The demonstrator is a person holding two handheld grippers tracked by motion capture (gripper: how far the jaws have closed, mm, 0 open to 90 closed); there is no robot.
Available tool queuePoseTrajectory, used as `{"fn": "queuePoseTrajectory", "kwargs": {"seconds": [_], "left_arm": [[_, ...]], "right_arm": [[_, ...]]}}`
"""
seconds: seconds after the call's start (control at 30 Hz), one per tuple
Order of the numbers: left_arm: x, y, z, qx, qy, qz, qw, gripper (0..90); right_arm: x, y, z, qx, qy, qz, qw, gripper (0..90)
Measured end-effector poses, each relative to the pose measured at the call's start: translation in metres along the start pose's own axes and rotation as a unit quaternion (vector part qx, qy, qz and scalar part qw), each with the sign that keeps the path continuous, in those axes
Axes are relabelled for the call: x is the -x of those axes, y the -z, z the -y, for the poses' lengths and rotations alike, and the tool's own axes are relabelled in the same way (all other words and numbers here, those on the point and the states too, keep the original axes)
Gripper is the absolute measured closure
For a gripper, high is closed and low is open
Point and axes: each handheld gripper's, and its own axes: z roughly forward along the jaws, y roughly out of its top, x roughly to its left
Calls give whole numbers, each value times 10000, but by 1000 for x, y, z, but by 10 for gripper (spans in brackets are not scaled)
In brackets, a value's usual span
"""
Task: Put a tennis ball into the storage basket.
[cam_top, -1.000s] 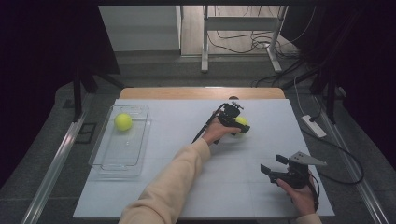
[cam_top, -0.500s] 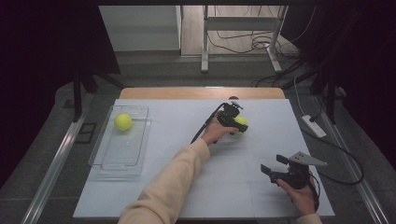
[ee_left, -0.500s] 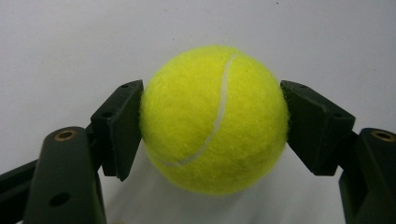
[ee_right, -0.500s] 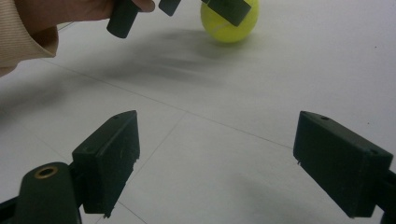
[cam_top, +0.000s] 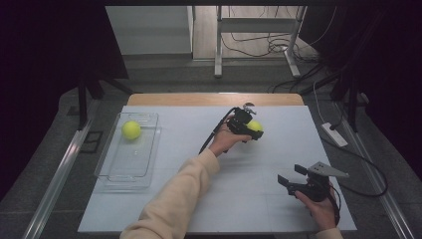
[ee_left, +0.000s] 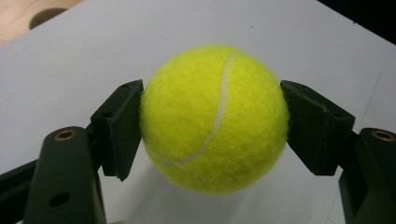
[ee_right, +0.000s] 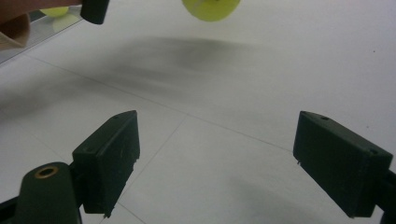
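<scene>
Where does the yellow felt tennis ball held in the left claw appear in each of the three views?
High view: the yellow felt tennis ball sits right of centre, in the left claw.
Left gripper view: it sits at centre, with a jaw pressed to each side.
Right gripper view: its lower part shows at the top edge, beyond the open right claw.
Shared landmark: the white tabletop.

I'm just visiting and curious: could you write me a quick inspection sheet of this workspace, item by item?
Surface: white table top, wooden strip at far edge.
Job's things: tennis ball between left gripper's jaws; second tennis ball in clear tray.
Clutter: nothing seen.
Grippers: left gripper shut on ball; right gripper open, holding nothing.
Cables: one trails from each gripper; more on floor beyond table.
Surroundings: dark room, metal frame legs behind.
</scene>
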Motion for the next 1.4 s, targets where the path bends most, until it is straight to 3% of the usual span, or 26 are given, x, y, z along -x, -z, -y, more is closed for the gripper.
{"fn": "queuePoseTrajectory", "kwargs": {"seconds": [0.47, 1.1, 1.4], "left_arm": [[-5, 36, 14, 243, 31, -61, 9997, 271], [-5, 65, 28, 322, -29, -183, 9993, 270], [-6, 87, 31, 510, 2, -228, 9984, 270]], "right_arm": [[-2, -1, -1, -13, 38, -10, 10000, 150], [-4, -2, -1, -49, 77, -21, 10000, 149], [-6, -2, -2, -37, 92, -30, 9999, 149]]}}
